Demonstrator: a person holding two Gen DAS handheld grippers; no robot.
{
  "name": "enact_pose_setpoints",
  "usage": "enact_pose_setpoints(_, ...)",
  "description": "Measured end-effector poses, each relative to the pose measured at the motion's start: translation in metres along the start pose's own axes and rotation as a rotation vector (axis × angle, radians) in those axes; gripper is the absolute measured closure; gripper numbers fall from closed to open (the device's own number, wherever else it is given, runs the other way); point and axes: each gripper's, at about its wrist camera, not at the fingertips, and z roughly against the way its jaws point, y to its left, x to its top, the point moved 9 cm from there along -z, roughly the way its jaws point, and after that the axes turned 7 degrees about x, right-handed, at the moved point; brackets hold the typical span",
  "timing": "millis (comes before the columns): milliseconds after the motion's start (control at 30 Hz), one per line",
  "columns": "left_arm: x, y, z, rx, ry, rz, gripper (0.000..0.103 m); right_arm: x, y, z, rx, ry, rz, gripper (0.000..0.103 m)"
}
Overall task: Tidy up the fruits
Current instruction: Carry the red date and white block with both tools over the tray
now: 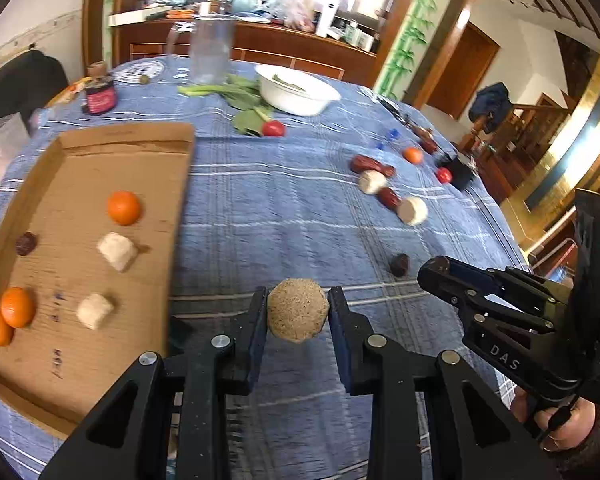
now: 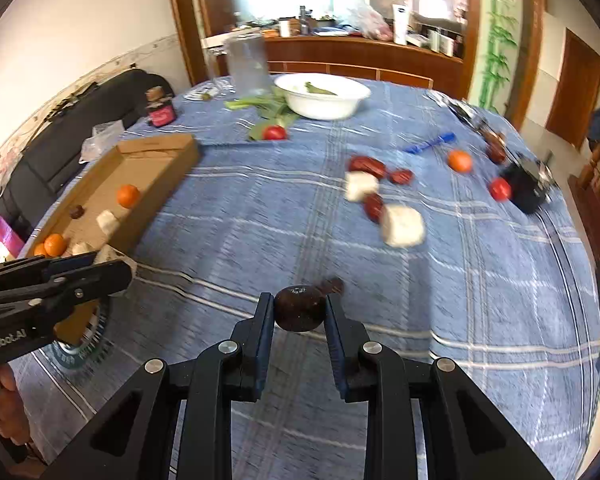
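My left gripper [image 1: 297,310] is shut on a tan, speckled round piece [image 1: 297,311], held above the blue cloth just right of the cardboard tray [image 1: 72,152]. The tray holds three oranges [image 1: 124,207], two pale chunks [image 1: 116,251] and a dark date [image 1: 25,243]. My right gripper [image 2: 299,308] is shut on a dark round fruit [image 2: 300,308] above the cloth. It also shows in the left wrist view [image 1: 440,270]. Loose on the cloth are red dates [image 2: 367,165], pale chunks [image 2: 402,225], an orange [image 2: 459,161] and a dark date [image 1: 399,265].
A white bowl [image 2: 322,98], greens with a red radish [image 2: 274,133], a clear jug [image 2: 247,62] and a dark jar [image 2: 161,108] stand at the back. A black object [image 2: 526,186] and a red fruit [image 2: 500,189] lie at the right edge.
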Motion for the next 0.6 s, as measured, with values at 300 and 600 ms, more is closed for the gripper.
enact_pose_setpoints(300, 0.023, 0.057, 0.014, 0.067, -0.051, 0.057, 0.075, 0.037, 0.057, -0.023, 0.069, -0.003, 0.061, 0.076)
enact_pose_setpoints(600, 0.047, 0.143, 0.025, 0.193, -0.083, 0.12, 0.074, 0.07, 0.109, -0.057, 0.115, 0.003, 0.118, 0.076)
